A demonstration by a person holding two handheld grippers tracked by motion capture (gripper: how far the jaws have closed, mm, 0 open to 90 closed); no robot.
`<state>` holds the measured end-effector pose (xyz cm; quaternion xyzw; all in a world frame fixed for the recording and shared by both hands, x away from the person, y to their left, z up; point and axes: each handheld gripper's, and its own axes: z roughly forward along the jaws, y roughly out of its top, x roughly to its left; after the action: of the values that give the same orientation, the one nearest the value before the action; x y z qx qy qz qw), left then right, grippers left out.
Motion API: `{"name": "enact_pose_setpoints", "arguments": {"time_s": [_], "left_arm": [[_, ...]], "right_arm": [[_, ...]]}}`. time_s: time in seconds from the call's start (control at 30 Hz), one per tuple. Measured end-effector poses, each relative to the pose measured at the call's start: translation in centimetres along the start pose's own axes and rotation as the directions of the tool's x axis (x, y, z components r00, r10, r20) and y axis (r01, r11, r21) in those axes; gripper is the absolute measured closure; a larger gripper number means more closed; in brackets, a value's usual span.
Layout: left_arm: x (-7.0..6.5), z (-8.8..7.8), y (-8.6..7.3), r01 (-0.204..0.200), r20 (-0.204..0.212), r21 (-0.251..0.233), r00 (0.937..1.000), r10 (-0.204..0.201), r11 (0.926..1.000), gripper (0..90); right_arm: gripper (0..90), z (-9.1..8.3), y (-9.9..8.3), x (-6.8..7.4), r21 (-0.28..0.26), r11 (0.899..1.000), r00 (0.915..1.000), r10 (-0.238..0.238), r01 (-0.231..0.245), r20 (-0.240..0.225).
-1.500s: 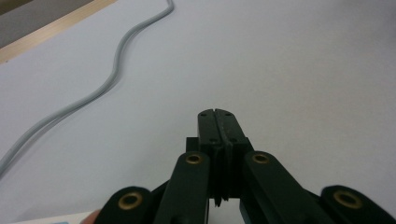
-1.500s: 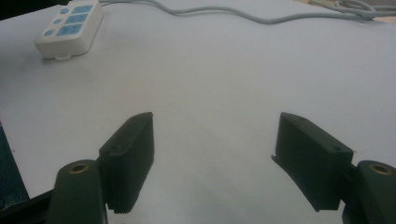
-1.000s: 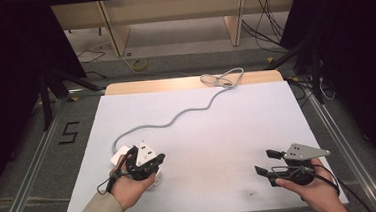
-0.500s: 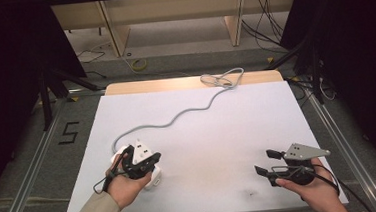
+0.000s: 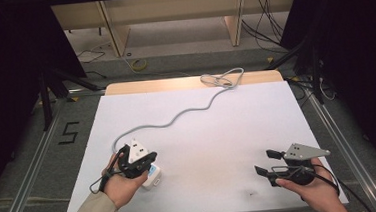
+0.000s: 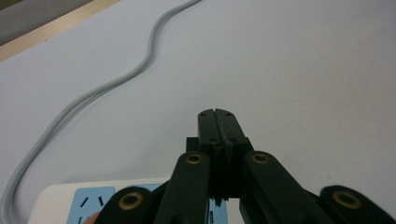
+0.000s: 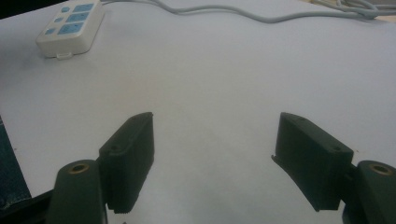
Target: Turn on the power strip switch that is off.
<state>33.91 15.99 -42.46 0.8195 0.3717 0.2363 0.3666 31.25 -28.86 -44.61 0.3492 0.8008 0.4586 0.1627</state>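
White table point(image 5: 218, 134); left claw point(image 6: 218, 122) closed, half-hiding power strip point(image 6: 70, 200); right claw point(image 7: 212, 154) open.

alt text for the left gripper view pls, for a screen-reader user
The left tongs are shut, jaws pressed together with nothing between them, poised above a white power strip with blue socket panels at the bottom left. The strip's grey cable snakes away over the white table surface toward the top of the picture.
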Motion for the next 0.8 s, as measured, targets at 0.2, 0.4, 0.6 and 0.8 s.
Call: {"name": "enact_pose_setpoints", "arguments": {"time_s": [0.2,0.4,0.6,0.8], "left_arm": [[0.5,-0.2,-0.2,0.007,-0.019,0.001,0.9998,-0.006,1.0000,89.9],[0.8,-0.4,-0.3,0.021,-0.032,0.005,0.9993,-0.021,0.9998,89.9],[1.2,-0.5,-0.5,0.031,-0.038,0.013,0.9988,-0.031,0.9994,89.9],[1.4,-0.7,-0.6,0.032,-0.048,0.026,0.9984,-0.030,0.9992,89.9]], "right_arm": [[28.8,0.0,0.0,0.0,0.000,1.000,1.0000,-0.006,0.006,-0.002],[28.7,0.0,0.0,0.0,0.000,1.000,1.0000,-0.008,0.008,-0.002],[28.7,0.1,0.0,0.0,0.004,1.000,1.0000,-0.007,0.007,-0.001],[28.6,0.0,0.0,0.0,0.005,1.000,1.0000,-0.004,0.004,0.000]]}}
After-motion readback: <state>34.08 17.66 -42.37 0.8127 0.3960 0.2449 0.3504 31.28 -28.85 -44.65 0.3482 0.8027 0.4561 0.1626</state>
